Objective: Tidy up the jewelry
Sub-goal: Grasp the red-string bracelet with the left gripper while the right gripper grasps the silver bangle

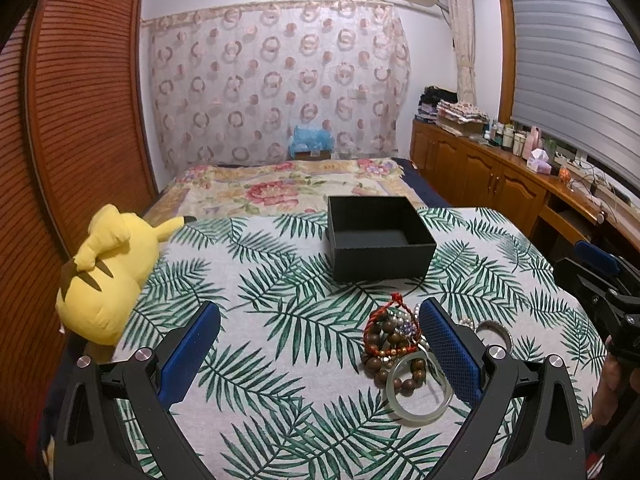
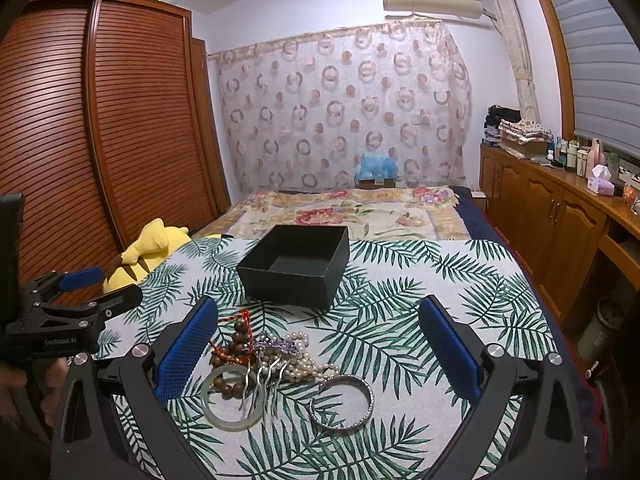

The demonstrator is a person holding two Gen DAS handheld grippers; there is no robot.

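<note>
A pile of jewelry lies on the leaf-print cloth (image 1: 280, 320): a pale green bangle (image 1: 420, 390) (image 2: 231, 397), brown wooden beads (image 1: 384, 340) (image 2: 234, 340), a red cord bracelet (image 1: 378, 314), pearls (image 2: 308, 364), a metal hair comb (image 2: 266, 376) and a silver bangle (image 2: 341, 404). An open black box (image 1: 380, 240) (image 2: 296, 266) stands behind the pile, nothing visible in it. My left gripper (image 1: 320, 312) is open above the cloth, the pile by its right finger. My right gripper (image 2: 318, 306) is open, with the pile between its fingers toward the left one.
A yellow plush toy (image 1: 106, 276) (image 2: 148, 248) lies at the cloth's left edge. Behind is a bed with a floral cover (image 1: 280, 188). A wooden wardrobe (image 2: 100, 140) stands left, wooden cabinets (image 2: 560, 220) with bottles right.
</note>
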